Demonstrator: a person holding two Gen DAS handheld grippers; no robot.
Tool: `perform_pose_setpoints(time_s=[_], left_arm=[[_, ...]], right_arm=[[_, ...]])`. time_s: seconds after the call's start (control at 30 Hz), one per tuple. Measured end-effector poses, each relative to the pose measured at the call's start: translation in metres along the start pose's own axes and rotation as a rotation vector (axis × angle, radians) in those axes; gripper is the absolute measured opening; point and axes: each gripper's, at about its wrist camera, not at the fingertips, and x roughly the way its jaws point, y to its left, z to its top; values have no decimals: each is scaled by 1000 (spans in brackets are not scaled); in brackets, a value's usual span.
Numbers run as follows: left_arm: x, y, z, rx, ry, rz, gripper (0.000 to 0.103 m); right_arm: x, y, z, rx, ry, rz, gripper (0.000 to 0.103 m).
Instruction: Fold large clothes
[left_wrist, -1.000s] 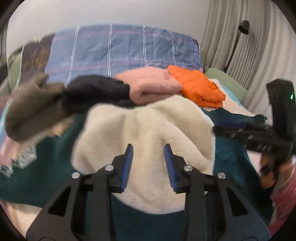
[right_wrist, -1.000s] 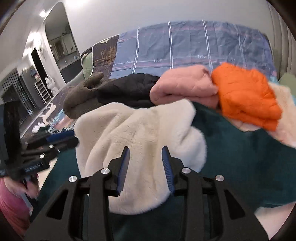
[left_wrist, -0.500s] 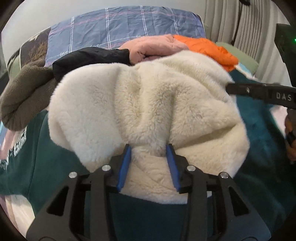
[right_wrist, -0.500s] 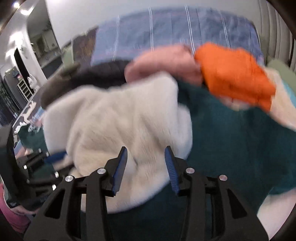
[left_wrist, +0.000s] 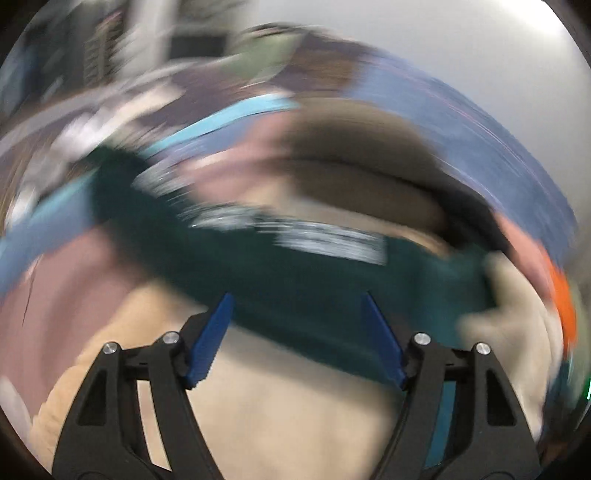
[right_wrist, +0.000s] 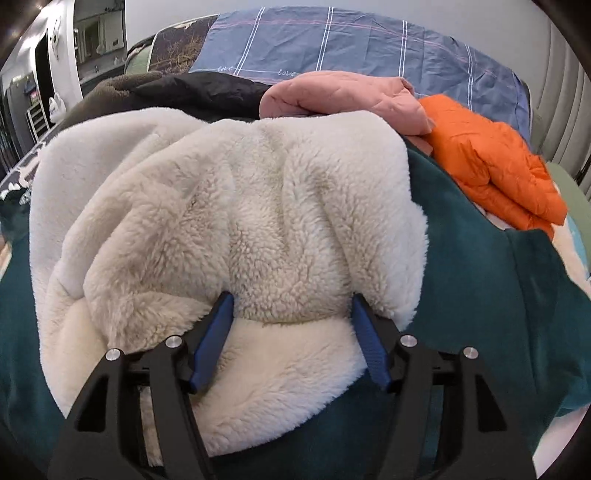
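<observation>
A cream fleece garment (right_wrist: 229, 192) lies bunched on top of a dark green garment (right_wrist: 480, 277) on the bed. My right gripper (right_wrist: 291, 299) points down into the fleece. Its jaws are opening, and a fold of fleece bulges up between the blue pads (right_wrist: 216, 332). The left wrist view is smeared by fast motion. There my left gripper (left_wrist: 296, 299) hangs over the edge of the dark green garment (left_wrist: 295, 273), which bears white lettering. Its jaws are opening wide with nothing gripped between them. A bit of the cream fleece (left_wrist: 517, 314) shows at the right edge.
Behind the fleece lie a folded pink garment (right_wrist: 343, 96), an orange puffer jacket (right_wrist: 495, 162), a black garment (right_wrist: 199, 92) and a brown one (right_wrist: 110, 88). A blue checked cover (right_wrist: 332, 40) fills the back. Pale bedding (left_wrist: 277, 406) lies under the left gripper.
The left gripper swung away from the fleece to the green garment's lettered edge, rolling and spreading its jaws. The right gripper sank onto the fleece and its jaws widened around a fold.
</observation>
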Motion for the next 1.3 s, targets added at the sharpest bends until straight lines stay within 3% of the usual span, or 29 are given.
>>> perform_pose_setpoints(time_s=[0.07,0.2,0.37,0.4,0.43,0.47,0.5,0.53,0.63,0.7,0.8,0.9,0.93,1.07,1.2,1.3], left_arm=[[18,53,14,-138,26,55,75],[49,107,35,-274,32,193,79],[70,135,65,-359,-23,203,81],[71,138,69,-377,-30,215,73],[71,139,70,-389,-35,221,42],[74,142,75,-409,-24,194,21],[74,142,77,-433,-6,155,10],[74,140,80,-444,-15,134,9],[41,104,92,-312,-122,105,9],[10,56,98,-179,-184,31,8],[-42,-31,97,18,-267,-147,8],[-90,-128,73,218,-294,-371,9],[-106,-170,55,310,-292,-456,9],[-129,-275,-20,573,-203,-655,15],[-121,-325,-89,741,-94,-712,45],[-101,-335,-123,818,-39,-669,48]], right_arm=[[1,0,-1,-3,-5,-5,66],[1,-1,-1,8,-14,8,67],[0,-3,-2,9,-22,11,67],[0,-3,-2,12,-28,13,67],[-1,-4,-4,15,-37,16,67],[-2,-5,-5,18,-43,18,67],[-2,-5,-5,19,-48,19,67],[-3,-6,-6,21,-52,21,67],[-3,-7,-8,26,-57,25,67],[-4,-8,-8,28,-61,29,67],[-4,-9,-9,34,-63,37,67],[-6,-10,-10,39,-68,43,67],[-7,-11,-10,45,-69,49,67],[-22,-29,-10,163,-72,142,67],[-32,-53,-13,295,-16,208,67],[-44,-69,-19,340,-11,187,67]])
